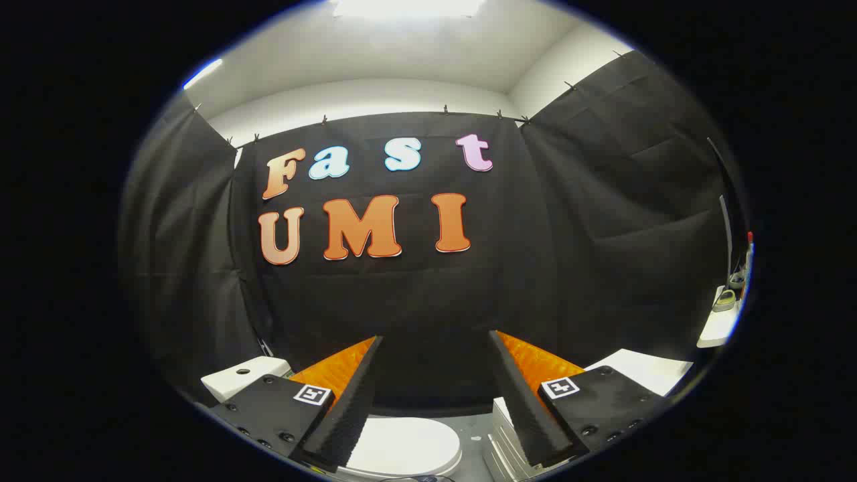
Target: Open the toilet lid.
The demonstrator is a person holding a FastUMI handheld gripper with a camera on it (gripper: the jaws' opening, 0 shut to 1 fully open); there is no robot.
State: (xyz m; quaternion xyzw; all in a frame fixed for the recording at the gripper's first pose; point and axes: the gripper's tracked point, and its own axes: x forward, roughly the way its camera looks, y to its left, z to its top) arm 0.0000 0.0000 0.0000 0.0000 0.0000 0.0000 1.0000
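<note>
The white toilet stands low down, below the fingers: its lid (pixel 408 445) lies flat and closed, and its tank (pixel 244 376) sits behind the left finger. My gripper (pixel 435 340) is held above the toilet, pointing at the black cloth wall, well apart from the lid. Its two fingers are spread wide with nothing between them.
A white ribbed unit (pixel 509 442) stands on the grey floor just right of the toilet, under the right finger. A white surface (pixel 646 371) lies beyond the right finger, and a white shelf (pixel 720 325) with small items hangs on the right wall. Black cloth encloses the booth.
</note>
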